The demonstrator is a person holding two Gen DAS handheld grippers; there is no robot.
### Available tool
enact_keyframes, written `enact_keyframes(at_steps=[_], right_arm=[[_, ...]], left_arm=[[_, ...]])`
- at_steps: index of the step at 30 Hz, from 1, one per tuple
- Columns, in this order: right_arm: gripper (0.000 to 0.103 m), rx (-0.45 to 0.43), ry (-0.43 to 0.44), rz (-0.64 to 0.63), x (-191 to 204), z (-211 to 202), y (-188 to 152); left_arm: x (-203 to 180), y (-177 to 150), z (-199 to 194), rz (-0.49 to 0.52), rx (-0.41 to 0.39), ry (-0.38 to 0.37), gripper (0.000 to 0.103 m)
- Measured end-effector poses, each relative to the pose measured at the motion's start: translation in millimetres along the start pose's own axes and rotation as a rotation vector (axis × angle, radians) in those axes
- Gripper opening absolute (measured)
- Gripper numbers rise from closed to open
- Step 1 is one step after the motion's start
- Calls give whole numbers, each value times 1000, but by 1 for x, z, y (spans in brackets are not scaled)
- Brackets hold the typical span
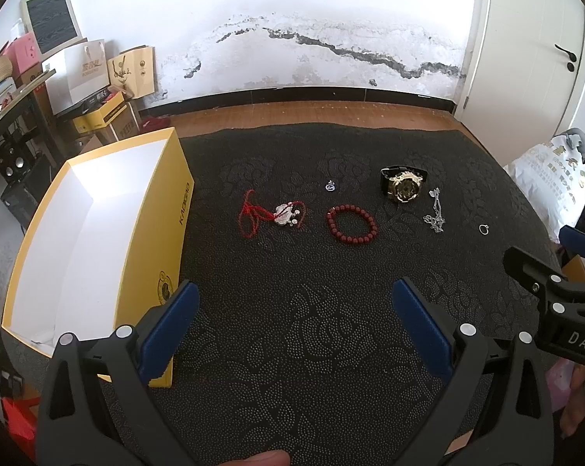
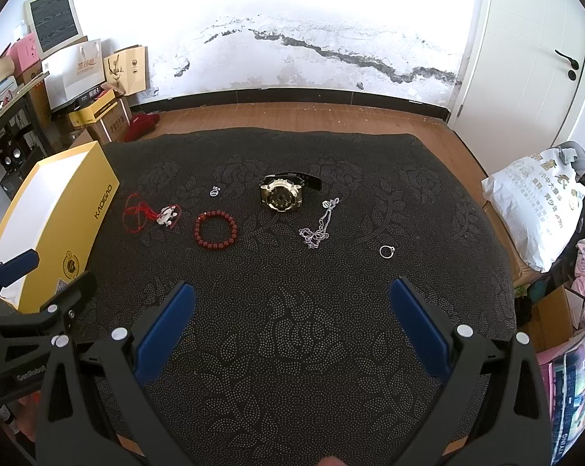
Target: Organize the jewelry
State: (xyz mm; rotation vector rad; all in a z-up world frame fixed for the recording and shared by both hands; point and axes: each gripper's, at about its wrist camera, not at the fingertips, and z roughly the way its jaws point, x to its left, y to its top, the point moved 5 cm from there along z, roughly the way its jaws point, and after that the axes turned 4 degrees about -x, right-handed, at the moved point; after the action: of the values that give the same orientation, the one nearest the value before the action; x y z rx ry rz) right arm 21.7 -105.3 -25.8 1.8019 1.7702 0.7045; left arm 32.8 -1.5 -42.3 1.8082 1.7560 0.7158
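Jewelry lies spread on a black dotted mat (image 1: pixel 312 334) (image 2: pixel 292 330). From left to right: a red cord necklace with a silver pendant (image 1: pixel 281 214) (image 2: pixel 164 215), a small charm (image 1: pixel 330 185) (image 2: pixel 214 192), a dark red bead bracelet (image 1: pixel 352 222) (image 2: pixel 216 230), a gold watch on a black strap (image 1: pixel 403 186) (image 2: pixel 281 193), a silver chain (image 1: pixel 435 213) (image 2: pixel 317 229) and a silver ring (image 1: pixel 484 228) (image 2: pixel 386 251). An open yellow box with a white inside (image 1: pixel 98 233) (image 2: pixel 47 213) stands at the left. My left gripper (image 1: pixel 296 295) and right gripper (image 2: pixel 292 295) hover open near the mat's front edge, both holding nothing.
Cardboard boxes and paper bags (image 1: pixel 98 73) pile up at the back left beside a desk. A white door (image 1: pixel 525 58) stands at the right, with plastic bags (image 2: pixel 537 209) beside the mat. Wooden floor (image 2: pixel 292 116) runs behind the mat to a cracked white wall.
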Motion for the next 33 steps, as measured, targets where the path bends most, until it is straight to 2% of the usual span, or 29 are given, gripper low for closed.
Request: enact_keyframes(at_steps=[13, 25, 30, 33], right_arm=[[97, -1, -9, 36, -14, 3, 3], [97, 11, 3, 74, -43, 9, 5], [97, 13, 1, 91, -56, 11, 6], [97, 12, 2, 101, -60, 12, 8]], left_arm=[[-2, -2, 22, -1, 49, 5, 97], [-8, 13, 92, -9, 106, 26, 97], [-8, 18, 123, 33, 107, 68, 97], [-3, 18, 137, 34, 115, 67, 97]])
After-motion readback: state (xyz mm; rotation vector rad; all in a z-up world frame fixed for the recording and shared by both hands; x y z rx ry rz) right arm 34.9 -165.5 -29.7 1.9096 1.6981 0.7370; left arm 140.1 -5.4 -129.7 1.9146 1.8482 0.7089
